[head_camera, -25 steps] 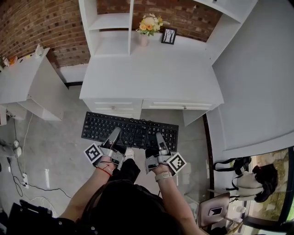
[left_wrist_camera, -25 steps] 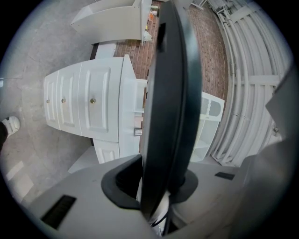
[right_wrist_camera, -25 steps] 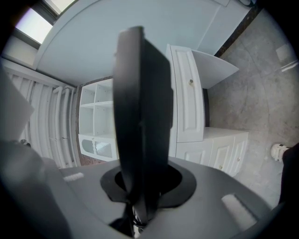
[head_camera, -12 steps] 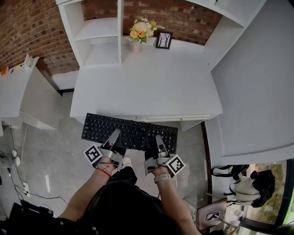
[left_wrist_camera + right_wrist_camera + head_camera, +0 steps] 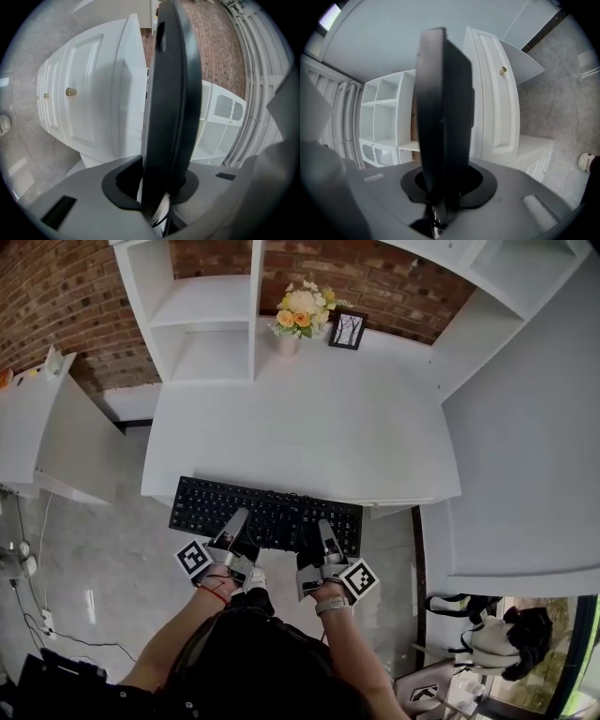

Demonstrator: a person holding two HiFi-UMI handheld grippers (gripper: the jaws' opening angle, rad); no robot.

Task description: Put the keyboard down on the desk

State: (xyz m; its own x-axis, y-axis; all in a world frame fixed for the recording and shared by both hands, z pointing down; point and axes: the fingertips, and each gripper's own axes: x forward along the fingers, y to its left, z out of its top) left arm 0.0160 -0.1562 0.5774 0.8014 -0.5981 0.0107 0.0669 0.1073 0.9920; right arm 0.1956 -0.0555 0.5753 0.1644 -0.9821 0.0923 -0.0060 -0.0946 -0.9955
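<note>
Black padded jaws of the left gripper (image 5: 238,518) are pinched on the near long edge of a flat black plastic computer keyboard (image 5: 272,507). The left gripper view shows the board edge-on, wedged tight between them. The right gripper (image 5: 323,527) clamps the same edge in the same way, its jaws closed against the two faces of the board. Each gripper carries a cube with square black-and-white markers (image 5: 191,558) at its rear, and both tools point towards the desk.

The keyboard is held level, keys up, at the front edge of the white rectangular wooden desk (image 5: 309,432). Its far long side overlaps that edge in the head view, while its near side and both grippers hang out in front of the desk, over the grey stone floor (image 5: 94,540). Whether the board already touches the desk top I cannot tell.

Below the desk top, the left gripper view shows white panelled drawer fronts with a small brass knob (image 5: 71,92). At the back of the desk stand a pale vase of yellow, orange and white flowers (image 5: 298,307) and, just beside it, a small black picture frame (image 5: 347,331). A white open shelf unit (image 5: 202,306) rises from the desk's rear left part, and behind the desk runs a red brick wall (image 5: 56,296).
</note>
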